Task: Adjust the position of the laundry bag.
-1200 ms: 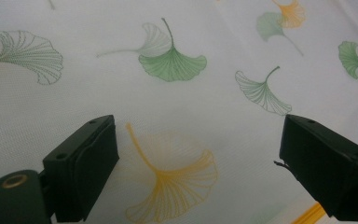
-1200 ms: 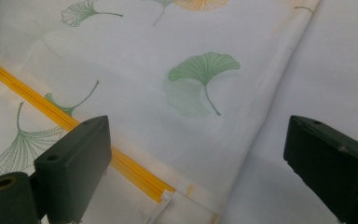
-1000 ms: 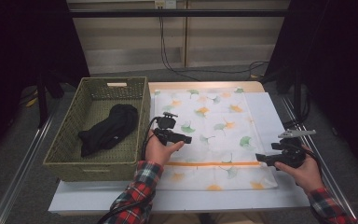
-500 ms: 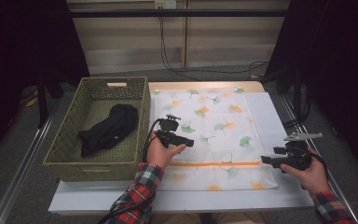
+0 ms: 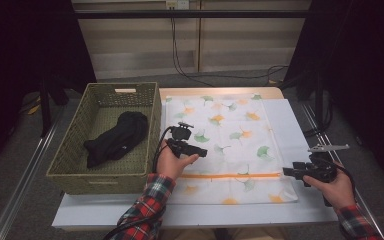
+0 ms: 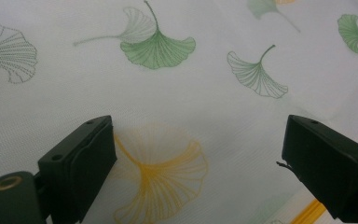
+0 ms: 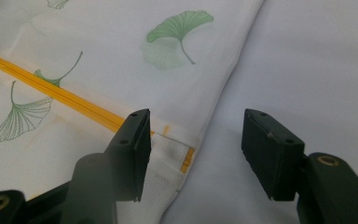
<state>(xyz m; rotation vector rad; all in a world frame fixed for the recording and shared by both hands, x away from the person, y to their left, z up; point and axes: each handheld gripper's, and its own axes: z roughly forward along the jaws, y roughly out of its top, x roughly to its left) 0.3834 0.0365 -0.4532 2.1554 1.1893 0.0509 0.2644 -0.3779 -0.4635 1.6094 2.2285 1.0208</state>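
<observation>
A white cloth (image 5: pixel 225 145) printed with ginkgo leaves lies spread flat on the table (image 5: pixel 290 210), its long axis running away from the person, an orange stripe (image 5: pixel 230 175) crossing it near the front end; the right gripper (image 5: pixel 291 172) sits at the cloth's right edge, close to the stripe, and in the right gripper view that edge (image 7: pixel 200 140) runs up between its two jaws, one jaw over fabric, the other over bare table; those jaws have just been closing and stand part-way apart, pressing nothing yet; the left gripper (image 5: pixel 200 151) hovers over the cloth's left half, jaws wide apart above an orange leaf (image 6: pixel 161 172), gripping nothing; the right hand looks the nearer to a hold, the hem lying directly ahead of it; a woven basket (image 5: pixel 75 165) with a dark garment (image 5: pixel 115 137) stands just left of the cloth.
</observation>
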